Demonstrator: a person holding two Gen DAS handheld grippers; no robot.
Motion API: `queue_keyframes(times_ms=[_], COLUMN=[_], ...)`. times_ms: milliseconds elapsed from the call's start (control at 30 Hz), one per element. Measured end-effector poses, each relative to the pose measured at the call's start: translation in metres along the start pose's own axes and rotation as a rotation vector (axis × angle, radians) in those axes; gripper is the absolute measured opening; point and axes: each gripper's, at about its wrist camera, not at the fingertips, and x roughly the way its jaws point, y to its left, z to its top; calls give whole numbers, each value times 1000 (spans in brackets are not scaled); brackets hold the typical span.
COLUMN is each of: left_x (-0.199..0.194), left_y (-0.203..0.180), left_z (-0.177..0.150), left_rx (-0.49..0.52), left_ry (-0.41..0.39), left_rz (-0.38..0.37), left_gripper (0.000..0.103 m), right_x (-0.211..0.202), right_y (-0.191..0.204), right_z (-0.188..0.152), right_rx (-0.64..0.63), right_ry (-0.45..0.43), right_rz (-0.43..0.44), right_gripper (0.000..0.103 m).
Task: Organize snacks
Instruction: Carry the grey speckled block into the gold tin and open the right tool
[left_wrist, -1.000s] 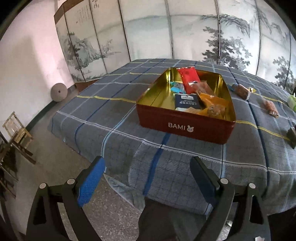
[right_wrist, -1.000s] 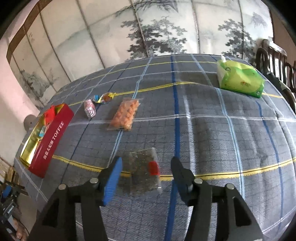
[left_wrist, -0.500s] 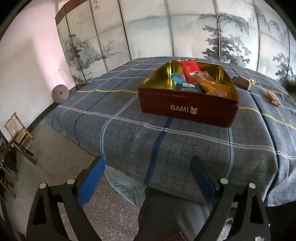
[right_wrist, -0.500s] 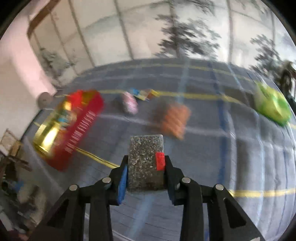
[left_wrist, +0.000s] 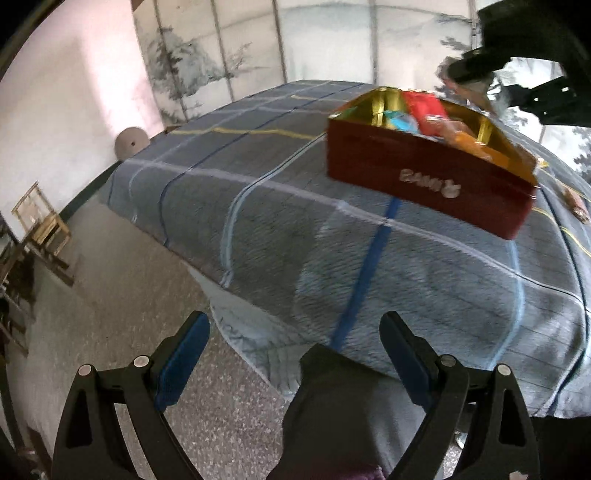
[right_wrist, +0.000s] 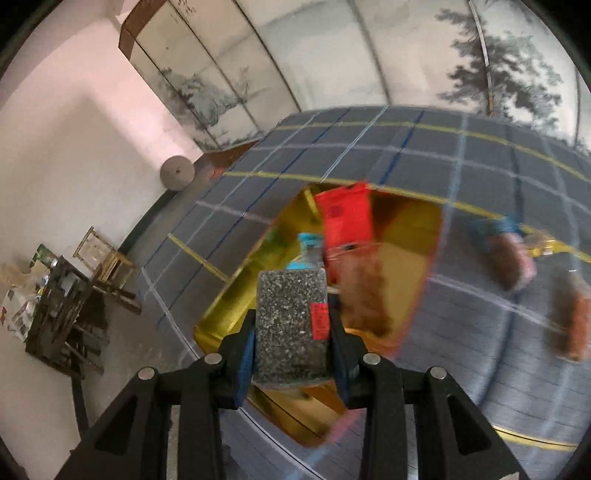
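A red tin (left_wrist: 424, 177) with a gold inside stands on the blue checked tablecloth (left_wrist: 295, 221) and holds several snack packets. My right gripper (right_wrist: 291, 321) is shut on a dark speckled snack packet (right_wrist: 288, 325) with a red label and holds it above the open tin (right_wrist: 402, 236). In the left wrist view the right gripper (left_wrist: 517, 74) hangs over the tin's far side. My left gripper (left_wrist: 295, 354) is open and empty, off the table's near edge, above the floor.
Two brownish snack packets (right_wrist: 509, 258) (right_wrist: 569, 325) lie on the cloth right of the tin. A painted folding screen (right_wrist: 332, 74) stands behind the table. Wooden chairs (right_wrist: 103, 266) and a dark rack (right_wrist: 62, 314) stand on the floor at left.
My right gripper closed on the speckled packet, lifted it off the cloth and carried it left over the tin. My left gripper stayed open and dropped lower, off the table edge.
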Motion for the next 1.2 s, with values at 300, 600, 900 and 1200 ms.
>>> queue_keyframes(times_ms=[300, 600, 900, 1200], left_x=[17, 26, 32, 35], left_y=[17, 20, 23, 21], left_z=[-4, -6, -6, -4], left_rx=[-65, -81, -89, -83], left_ry=[78, 128, 147, 157], left_rz=[20, 2, -9, -4], left_gripper=[92, 92, 92, 92], right_x=[69, 101, 123, 109], right_y=[21, 30, 37, 40], right_z=[7, 12, 10, 13], right_rx=[27, 38, 49, 50], right_ry=[90, 116, 142, 97], right_rz=[-15, -31, -26, 20], right_gripper=[35, 35, 36, 38])
